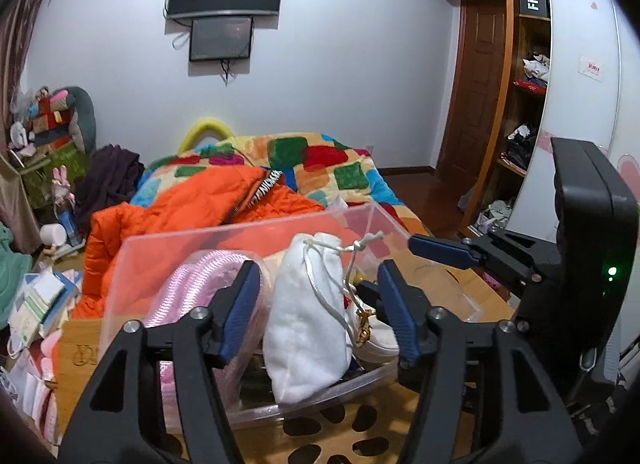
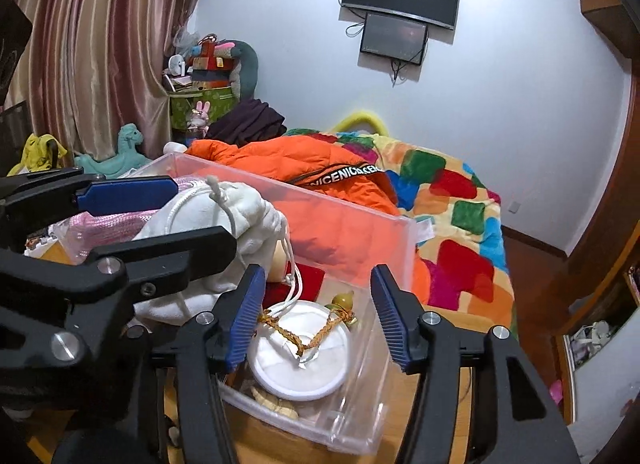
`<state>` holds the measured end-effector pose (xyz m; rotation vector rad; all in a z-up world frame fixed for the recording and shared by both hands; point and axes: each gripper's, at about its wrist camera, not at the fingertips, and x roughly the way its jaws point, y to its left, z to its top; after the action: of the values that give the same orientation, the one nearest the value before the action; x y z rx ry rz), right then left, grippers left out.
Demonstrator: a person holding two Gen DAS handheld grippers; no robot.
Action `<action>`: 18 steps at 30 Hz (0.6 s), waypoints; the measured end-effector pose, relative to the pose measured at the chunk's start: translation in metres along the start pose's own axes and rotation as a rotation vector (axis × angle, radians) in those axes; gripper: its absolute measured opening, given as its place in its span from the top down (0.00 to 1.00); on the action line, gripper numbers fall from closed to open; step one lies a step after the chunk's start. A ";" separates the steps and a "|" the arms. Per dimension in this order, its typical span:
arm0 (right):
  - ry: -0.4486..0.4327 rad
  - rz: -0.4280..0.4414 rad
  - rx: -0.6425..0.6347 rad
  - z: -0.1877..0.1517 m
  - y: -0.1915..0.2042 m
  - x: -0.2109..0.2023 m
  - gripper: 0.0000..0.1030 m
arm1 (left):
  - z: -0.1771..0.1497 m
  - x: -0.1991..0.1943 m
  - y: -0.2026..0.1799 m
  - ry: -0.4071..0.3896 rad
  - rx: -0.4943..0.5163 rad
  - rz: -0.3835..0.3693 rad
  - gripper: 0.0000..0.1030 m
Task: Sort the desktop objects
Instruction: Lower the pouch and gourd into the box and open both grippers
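Observation:
A clear plastic bin [image 1: 248, 229] stands on the wooden table [image 1: 352, 420]. In it lie a white drawstring pouch [image 1: 308, 328], a pink mesh bag [image 1: 192, 296] and a round white case [image 2: 298, 360] with a braided gold cord and gourd charm [image 2: 344, 300]. My left gripper [image 1: 320, 304] is open, its fingers either side of the white pouch over the bin. My right gripper [image 2: 316, 316] is open above the round white case. The right gripper also shows at the right in the left wrist view [image 1: 440, 250].
A bed behind the table holds an orange jacket [image 1: 192, 204] and a patchwork quilt [image 1: 340, 168]. Boxes and papers [image 1: 36, 304] pile up at the left. A wardrobe shelf [image 1: 524, 104] is at the right. Curtains [image 2: 100, 44] and toys [image 2: 208, 76] are further left.

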<state>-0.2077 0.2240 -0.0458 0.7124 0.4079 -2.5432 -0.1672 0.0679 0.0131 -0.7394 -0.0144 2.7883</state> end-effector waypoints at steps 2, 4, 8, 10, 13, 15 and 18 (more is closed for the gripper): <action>-0.001 -0.005 0.010 0.000 -0.002 -0.005 0.45 | 0.001 -0.007 -0.002 -0.015 0.010 0.015 0.33; -0.005 -0.013 0.015 -0.001 -0.002 -0.011 0.41 | 0.001 -0.015 -0.002 -0.028 0.011 0.021 0.24; -0.021 -0.049 0.023 -0.004 0.000 -0.025 0.21 | 0.000 -0.030 0.001 -0.057 0.005 0.057 0.09; -0.020 -0.038 0.029 -0.006 0.001 -0.031 0.21 | -0.003 -0.036 0.002 -0.060 0.003 0.093 0.05; -0.001 -0.025 0.041 -0.009 0.005 -0.038 0.16 | -0.010 -0.043 0.005 -0.051 -0.009 0.128 0.02; 0.003 -0.022 0.048 -0.012 0.008 -0.043 0.13 | -0.015 -0.047 0.008 -0.039 -0.024 0.139 0.01; -0.002 -0.024 0.056 -0.017 0.014 -0.053 0.09 | -0.023 -0.056 0.011 -0.027 -0.040 0.157 0.01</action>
<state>-0.1530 0.2373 -0.0324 0.7301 0.3476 -2.5862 -0.1118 0.0417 0.0193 -0.7419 -0.0173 2.9554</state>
